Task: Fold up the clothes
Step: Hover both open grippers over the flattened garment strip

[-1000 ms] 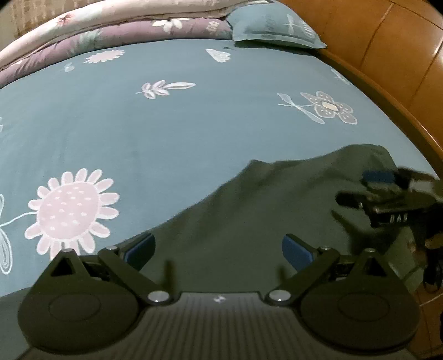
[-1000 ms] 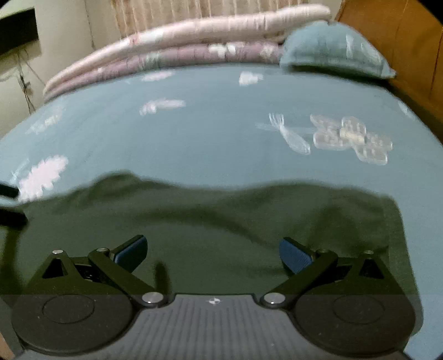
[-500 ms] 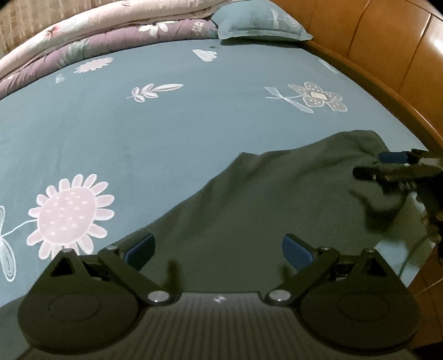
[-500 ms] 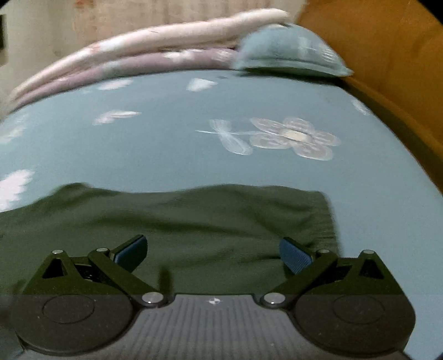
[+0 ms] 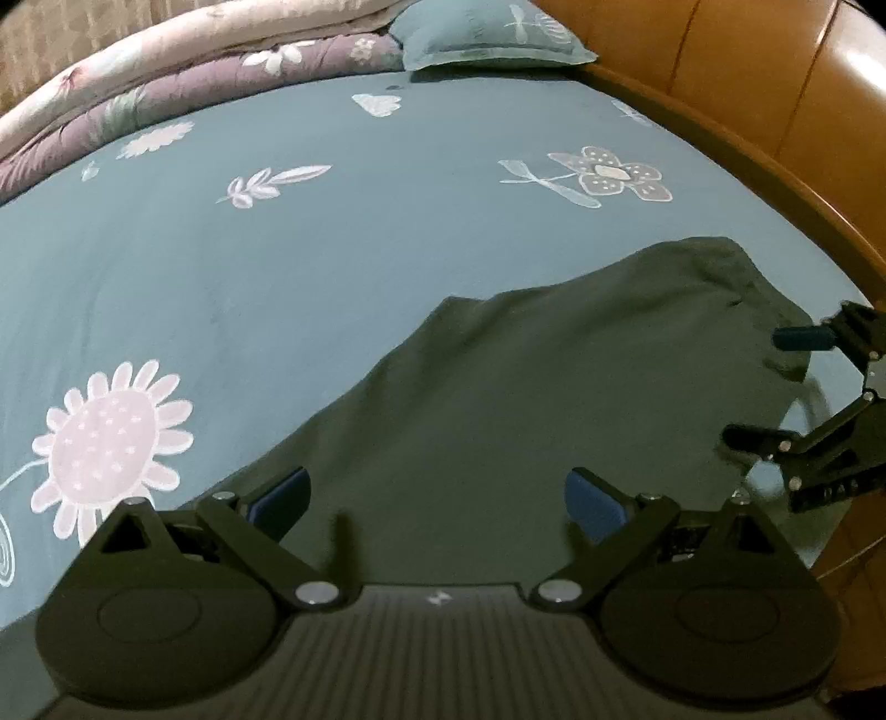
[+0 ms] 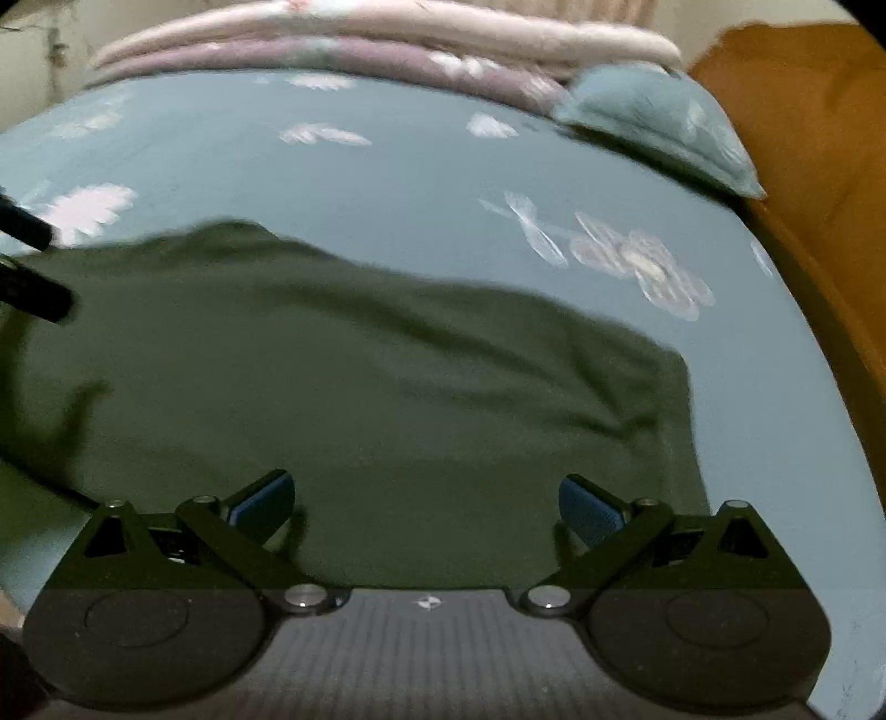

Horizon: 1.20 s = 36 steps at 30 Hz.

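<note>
A dark green garment [image 5: 542, 387] lies spread flat on the teal flowered bed sheet [image 5: 277, 249], with one corner pointing toward the headboard side. My left gripper [image 5: 437, 498] hovers over its near edge, open, nothing between its blue pads. My right gripper [image 5: 775, 387] shows at the right edge of the left wrist view, beside the garment's right corner, its fingers spread open. In the right wrist view the garment [image 6: 360, 387] fills the middle and the right gripper [image 6: 426, 504] stands open above it. The left gripper's black fingertips [image 6: 33, 299] poke in at the far left.
A folded pink and purple quilt [image 5: 194, 72] and a teal pillow [image 5: 487, 33] lie along the far edge of the bed. A curved wooden bed frame [image 5: 775, 166] borders the right side. Bare sheet [image 6: 387, 183] stretches beyond the garment.
My right gripper has drawn back toward the garment's right edge and rolled, so its fingers now stand one above the other in the left view. The left gripper has barely moved.
</note>
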Each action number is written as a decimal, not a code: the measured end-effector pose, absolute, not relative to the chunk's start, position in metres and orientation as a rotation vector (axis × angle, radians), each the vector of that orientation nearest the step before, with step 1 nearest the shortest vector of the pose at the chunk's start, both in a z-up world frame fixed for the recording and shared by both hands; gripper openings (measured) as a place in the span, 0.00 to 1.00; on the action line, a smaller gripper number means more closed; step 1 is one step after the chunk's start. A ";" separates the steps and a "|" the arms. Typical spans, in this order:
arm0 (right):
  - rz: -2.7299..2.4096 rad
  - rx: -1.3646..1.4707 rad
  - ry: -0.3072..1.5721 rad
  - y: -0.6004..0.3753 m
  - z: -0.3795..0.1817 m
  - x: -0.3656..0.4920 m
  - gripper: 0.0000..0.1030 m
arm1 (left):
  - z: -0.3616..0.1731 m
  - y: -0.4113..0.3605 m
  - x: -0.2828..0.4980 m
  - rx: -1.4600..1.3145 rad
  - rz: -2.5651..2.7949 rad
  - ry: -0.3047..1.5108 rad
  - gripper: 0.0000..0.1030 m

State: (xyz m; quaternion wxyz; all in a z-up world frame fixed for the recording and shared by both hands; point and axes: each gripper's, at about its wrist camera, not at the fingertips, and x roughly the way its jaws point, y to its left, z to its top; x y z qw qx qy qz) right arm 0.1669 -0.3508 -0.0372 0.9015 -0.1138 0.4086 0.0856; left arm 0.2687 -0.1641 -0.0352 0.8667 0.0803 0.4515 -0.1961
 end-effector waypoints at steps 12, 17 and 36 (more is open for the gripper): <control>0.258 -0.189 0.901 -0.339 -0.060 0.166 1.00 | -0.056 -0.155 0.240 0.184 -0.416 1.016 0.95; 0.254 -0.183 0.911 -0.339 -0.060 0.168 1.00 | -0.065 -0.146 0.226 0.110 -0.406 1.035 0.95; 0.386 -0.169 0.921 -0.283 -0.024 0.186 1.00 | -0.051 0.042 0.201 -0.134 0.021 0.969 0.95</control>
